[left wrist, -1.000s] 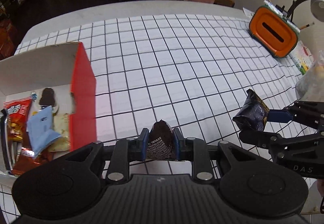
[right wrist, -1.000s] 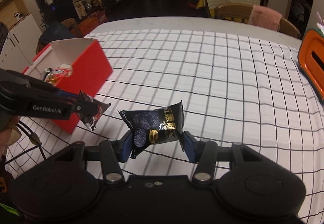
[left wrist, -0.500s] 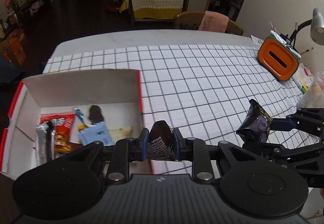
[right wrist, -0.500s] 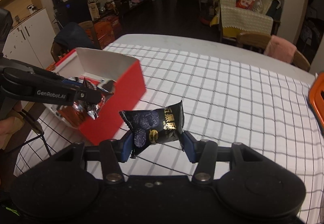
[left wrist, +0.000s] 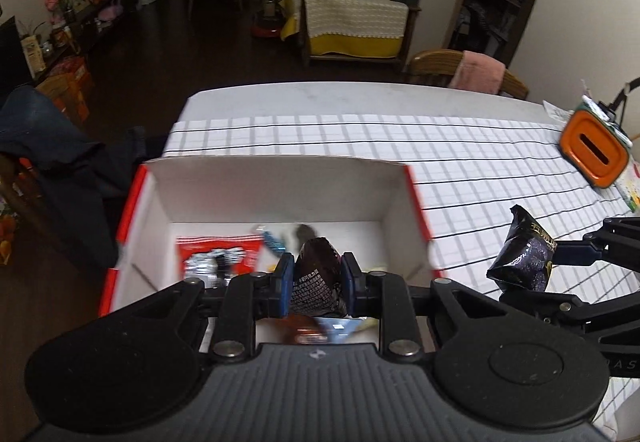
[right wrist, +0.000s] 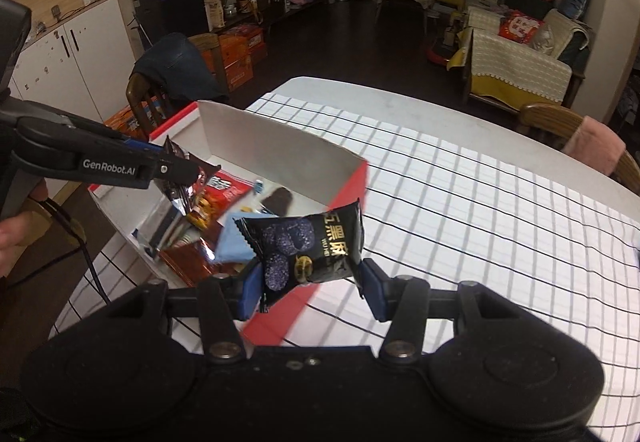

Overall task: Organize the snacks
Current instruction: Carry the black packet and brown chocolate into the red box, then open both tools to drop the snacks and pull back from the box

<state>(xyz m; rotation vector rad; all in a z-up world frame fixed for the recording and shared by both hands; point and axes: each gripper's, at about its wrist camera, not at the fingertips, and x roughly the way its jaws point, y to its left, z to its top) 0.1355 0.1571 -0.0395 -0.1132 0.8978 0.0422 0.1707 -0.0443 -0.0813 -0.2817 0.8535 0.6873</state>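
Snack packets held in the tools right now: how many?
2. A dark brown packet sits clamped in the left tool over the red box; a black packet sits in the right tool beside it.

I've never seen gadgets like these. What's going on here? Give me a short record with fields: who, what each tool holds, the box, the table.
who: a person with a hand-held gripper in each hand
left hand-held gripper: shut on a dark brown snack packet, above the open box
right hand-held gripper: shut on a black snack packet, near the box's right wall
box: red outside, white inside, already holding several wrapped snacks
table: white cloth with a black grid
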